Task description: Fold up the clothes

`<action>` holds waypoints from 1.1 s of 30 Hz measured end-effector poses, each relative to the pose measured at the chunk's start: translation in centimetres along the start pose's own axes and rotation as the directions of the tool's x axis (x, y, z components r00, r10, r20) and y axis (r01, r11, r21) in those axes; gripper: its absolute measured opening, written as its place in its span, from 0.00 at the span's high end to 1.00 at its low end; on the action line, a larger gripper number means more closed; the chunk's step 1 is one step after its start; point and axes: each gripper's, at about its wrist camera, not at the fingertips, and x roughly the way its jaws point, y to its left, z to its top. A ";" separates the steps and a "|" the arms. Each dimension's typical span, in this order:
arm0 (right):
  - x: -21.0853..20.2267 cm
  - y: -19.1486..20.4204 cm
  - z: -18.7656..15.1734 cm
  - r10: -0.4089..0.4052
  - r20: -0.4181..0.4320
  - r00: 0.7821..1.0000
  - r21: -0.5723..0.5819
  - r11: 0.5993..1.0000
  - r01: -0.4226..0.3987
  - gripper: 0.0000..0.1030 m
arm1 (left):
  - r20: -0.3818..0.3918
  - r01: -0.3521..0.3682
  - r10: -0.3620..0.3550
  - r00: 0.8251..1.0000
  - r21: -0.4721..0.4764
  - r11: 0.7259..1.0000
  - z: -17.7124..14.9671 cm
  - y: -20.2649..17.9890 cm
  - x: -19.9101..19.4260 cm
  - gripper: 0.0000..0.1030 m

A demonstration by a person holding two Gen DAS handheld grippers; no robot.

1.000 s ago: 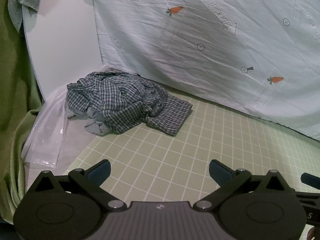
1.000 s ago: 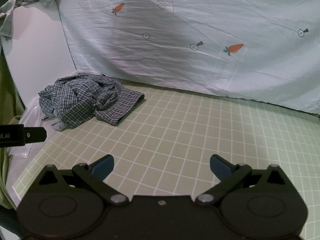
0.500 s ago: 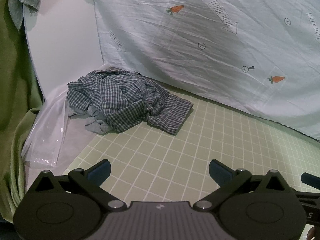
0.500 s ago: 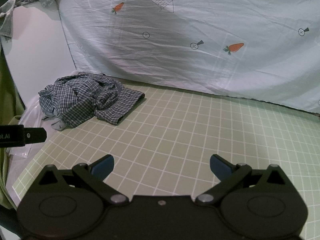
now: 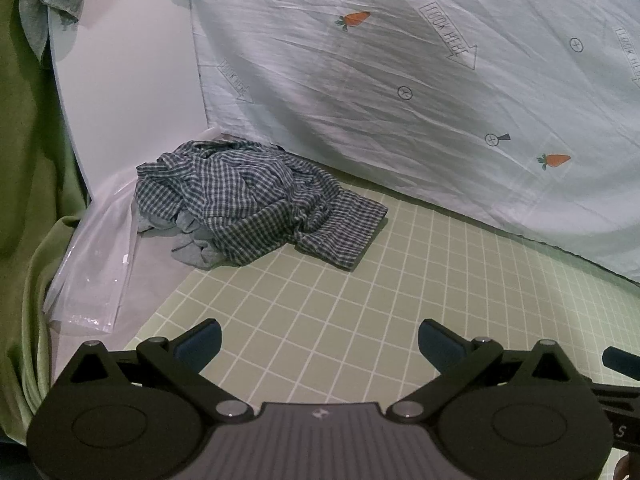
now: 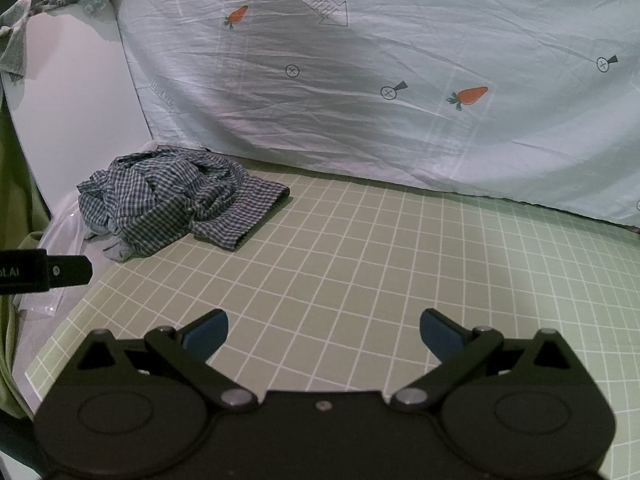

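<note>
Crumpled checked garment [image 5: 256, 204] hides its own shape; type unclear.

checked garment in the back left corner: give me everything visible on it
The checked garment is a thin woven fabric in a small dark blue and white check, lying crumpled in a heap, not folded. One flatter, banded end extends right onto the green grid mat; the left part of the heap lies off the mat, beside clear plastic sheeting. A paler grey-blue fabric shows at its lower left edge. It sits near the white panel and the carrot-print sheet behind. Neither gripper touches it.
</note>
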 end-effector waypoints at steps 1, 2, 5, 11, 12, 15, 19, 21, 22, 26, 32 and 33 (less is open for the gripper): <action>0.0 0.0 0.0 0.000 0.000 1.000 0.001 1.000 0.000 0.00 | 0.000 0.001 -0.001 1.000 0.001 1.000 0.0 0.0 0.0 0.00; 0.0 0.1 0.1 -0.001 0.001 1.000 0.001 1.000 0.001 0.00 | 0.000 0.001 -0.001 1.000 0.001 1.000 0.1 0.0 0.0 0.00; 0.0 0.1 0.1 -0.001 0.002 1.000 0.001 1.000 0.001 0.00 | -0.001 0.002 -0.002 1.000 0.002 1.000 0.1 0.1 0.0 0.00; -0.1 0.1 0.1 0.003 0.004 1.000 0.006 1.000 -0.003 0.00 | -0.004 0.005 -0.005 1.000 0.003 1.000 0.3 0.0 0.1 0.00; -0.1 0.1 0.1 0.006 0.004 1.000 0.006 1.000 -0.006 0.00 | -0.005 0.005 -0.005 1.000 0.003 1.000 0.3 0.0 0.1 0.00; -0.1 0.0 0.1 0.017 0.005 1.000 0.007 1.000 -0.017 0.00 | -0.007 0.006 -0.006 1.000 0.003 1.000 0.3 0.0 0.2 0.00; 0.0 0.0 0.0 0.016 0.002 1.000 0.010 1.000 -0.016 0.00 | -0.010 0.006 -0.006 1.000 0.003 1.000 0.4 0.0 0.4 0.00; 0.1 0.0 0.0 0.014 0.000 1.000 0.013 1.000 -0.014 0.00 | -0.012 0.006 -0.006 1.000 0.003 1.000 0.4 0.0 0.4 0.00; 0.2 0.0 0.0 0.012 0.000 1.000 0.013 1.000 -0.012 0.00 | -0.013 0.007 -0.007 1.000 0.004 1.000 0.5 0.0 0.5 0.00; 0.7 0.4 0.2 0.000 0.001 1.000 0.004 1.000 0.000 0.00 | -0.024 0.019 -0.019 1.000 0.003 1.000 0.8 0.0 1.3 0.00; 2.0 1.0 1.4 0.002 0.004 1.000 -0.011 1.000 -0.002 0.00 | -0.037 0.027 -0.028 0.999 -0.021 0.999 1.8 0.7 3.1 0.00; 2.4 1.1 1.7 0.003 0.005 1.000 -0.014 1.000 -0.003 0.00 | -0.039 0.028 -0.029 0.999 -0.024 0.999 2.1 0.8 3.5 0.00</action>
